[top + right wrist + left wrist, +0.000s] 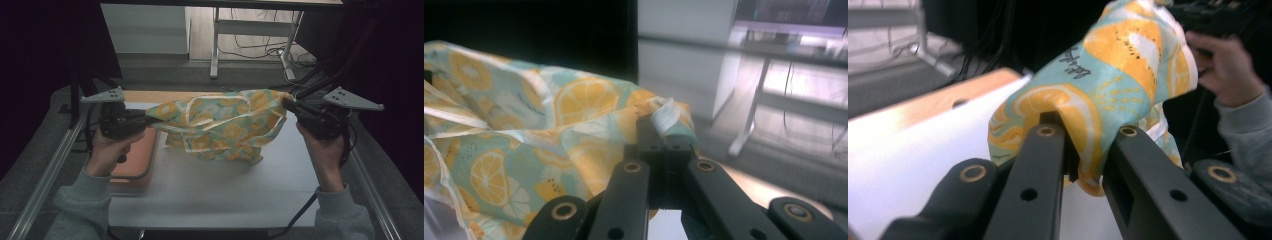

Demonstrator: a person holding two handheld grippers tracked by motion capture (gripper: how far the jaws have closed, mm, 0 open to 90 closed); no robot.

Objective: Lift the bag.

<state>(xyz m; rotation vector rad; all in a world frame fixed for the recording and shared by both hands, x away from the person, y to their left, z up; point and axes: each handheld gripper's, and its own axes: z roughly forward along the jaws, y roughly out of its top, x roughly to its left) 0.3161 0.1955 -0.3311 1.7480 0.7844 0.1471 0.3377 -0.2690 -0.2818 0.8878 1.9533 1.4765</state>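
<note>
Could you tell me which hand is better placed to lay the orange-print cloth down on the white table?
Neither clearly: left gripper and right gripper each pinch an end of the cloth, stretched above the table. Probably lower both together.

Two hand-held black grippers, left gripper [150,120] and right gripper [286,104], flat black jaw arms with brass-ringed pivot screws and plain bolt holes, grey three-cornered perforated plate atop each, black cable trailing from each, light grey sweatshirt sleeves with ribbed cuffs

White table [210,195], orange tray [137,157] at left edge.
</note>
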